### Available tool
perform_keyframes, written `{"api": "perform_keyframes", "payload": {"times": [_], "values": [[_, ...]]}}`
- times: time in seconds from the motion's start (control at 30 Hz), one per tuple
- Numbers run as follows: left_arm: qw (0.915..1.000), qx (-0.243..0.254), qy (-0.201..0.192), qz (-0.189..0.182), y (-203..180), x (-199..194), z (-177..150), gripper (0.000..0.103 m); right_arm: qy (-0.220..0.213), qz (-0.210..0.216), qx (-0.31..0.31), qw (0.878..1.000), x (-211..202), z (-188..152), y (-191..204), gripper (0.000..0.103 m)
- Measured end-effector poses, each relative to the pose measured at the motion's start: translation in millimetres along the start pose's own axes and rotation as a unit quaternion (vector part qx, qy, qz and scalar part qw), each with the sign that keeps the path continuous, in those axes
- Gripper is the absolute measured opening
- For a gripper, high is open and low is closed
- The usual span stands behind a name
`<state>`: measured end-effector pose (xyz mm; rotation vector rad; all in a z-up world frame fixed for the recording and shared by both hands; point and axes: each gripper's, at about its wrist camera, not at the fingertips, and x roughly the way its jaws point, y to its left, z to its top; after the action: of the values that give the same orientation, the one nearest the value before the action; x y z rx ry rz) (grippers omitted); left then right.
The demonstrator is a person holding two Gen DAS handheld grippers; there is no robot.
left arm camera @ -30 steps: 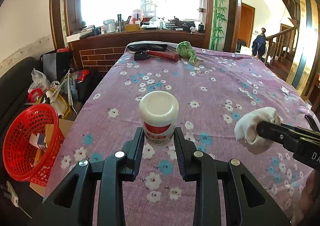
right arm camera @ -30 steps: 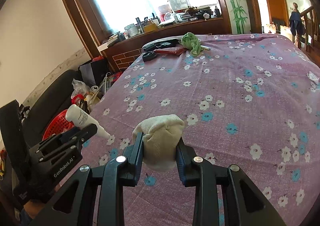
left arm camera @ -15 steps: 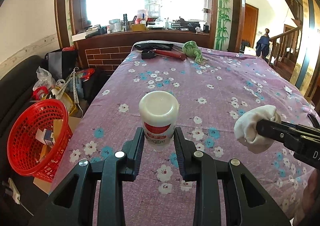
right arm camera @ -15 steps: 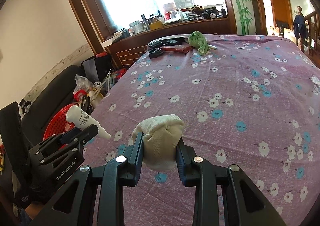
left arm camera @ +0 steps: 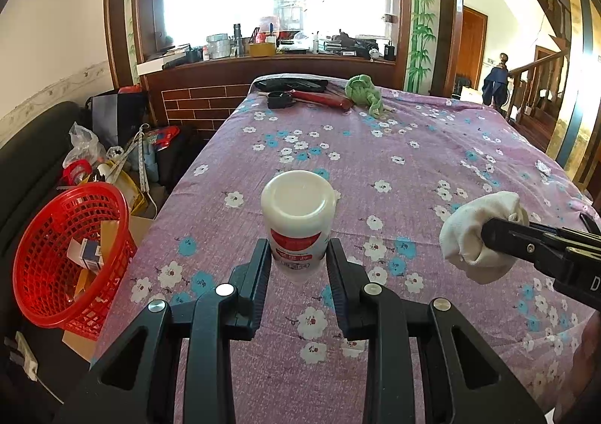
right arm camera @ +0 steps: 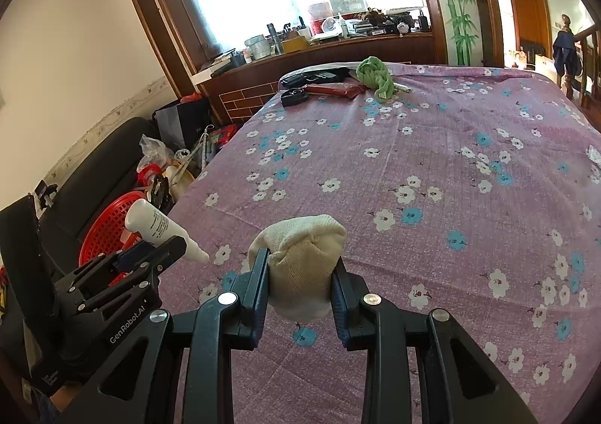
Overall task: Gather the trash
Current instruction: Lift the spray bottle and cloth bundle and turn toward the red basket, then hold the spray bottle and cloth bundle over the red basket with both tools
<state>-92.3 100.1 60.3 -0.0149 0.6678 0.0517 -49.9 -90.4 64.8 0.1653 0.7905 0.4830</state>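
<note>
"GenRobot.AI" marks the left tool (right arm camera: 176, 247), clenching a white bottle (left arm camera: 298, 221); right tool (right arm camera: 300, 273) grasping a cloth wad (right arm camera: 300, 266) above the floral bed (right arm camera: 432, 168).

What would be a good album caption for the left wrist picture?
Left gripper clasps a white bottle above the flowered bedspread, red basket waiting at left.

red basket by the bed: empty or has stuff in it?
Not empty. The left wrist view shows the red basket holding a small box and cardboard pieces; how full, cannot tell.
</note>
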Motion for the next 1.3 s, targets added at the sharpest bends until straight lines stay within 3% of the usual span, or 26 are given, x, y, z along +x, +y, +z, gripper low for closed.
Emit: {"api": "perform_keyframes", "payload": {"times": [0.73, 1.3], "values": [[1.0, 0.005, 0.006, 0.003, -3.3, 13.2, 1.7, 0.029, 0.018, 0.001, 0.007, 1.0, 22.9, 3.8, -6.1, 0.032], [0.9988, -0.044, -0.009, 0.019, 56.0, -1.7, 6.5, 0.029, 0.043, 0.018, -0.036, 0.998, 55.1, 21.8, 44.4, 0.032]]}}
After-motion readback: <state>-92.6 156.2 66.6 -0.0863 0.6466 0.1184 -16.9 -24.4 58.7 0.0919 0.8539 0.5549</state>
